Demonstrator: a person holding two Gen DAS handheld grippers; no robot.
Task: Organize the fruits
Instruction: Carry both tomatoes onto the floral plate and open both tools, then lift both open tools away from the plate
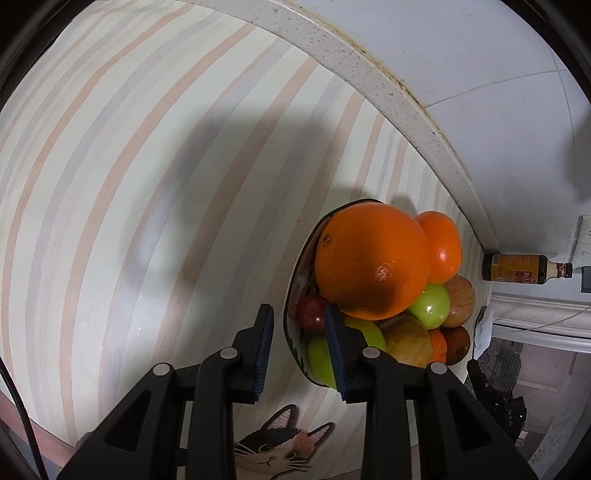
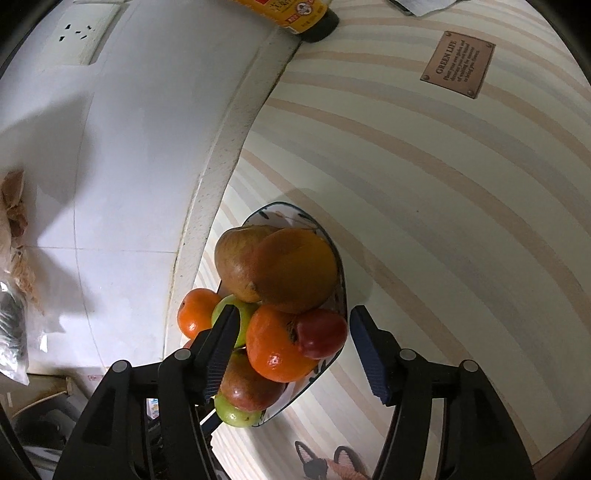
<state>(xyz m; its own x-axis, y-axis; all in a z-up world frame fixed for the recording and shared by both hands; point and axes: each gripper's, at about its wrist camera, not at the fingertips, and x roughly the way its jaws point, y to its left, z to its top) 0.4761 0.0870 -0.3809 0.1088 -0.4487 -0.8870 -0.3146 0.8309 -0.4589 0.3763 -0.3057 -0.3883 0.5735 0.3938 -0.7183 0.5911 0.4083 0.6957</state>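
Observation:
A dark-rimmed patterned bowl (image 1: 295, 280) on the striped tablecloth is heaped with fruit. In the left wrist view a large orange (image 1: 369, 258) tops the pile, with a smaller orange (image 1: 443, 247), green apples (image 1: 430, 306) and a red fruit (image 1: 312, 314) below. My left gripper (image 1: 299, 321) is open, its fingers straddling the bowl's near rim, holding nothing. In the right wrist view the bowl (image 2: 341, 273) shows a mango (image 2: 295, 269), a pear (image 2: 236, 262), an orange (image 2: 273, 350) and a red apple (image 2: 321, 332). My right gripper (image 2: 291, 325) is open around the pile's near side.
A speckled stone ledge (image 1: 406, 99) and white tiled wall (image 1: 480, 74) run behind the bowl. A brown sauce bottle (image 1: 524, 268) stands by the ledge. A leather label (image 2: 458, 62) is sewn on the cloth. A wall socket (image 2: 77, 33) and bags (image 2: 14, 258) lie at the left.

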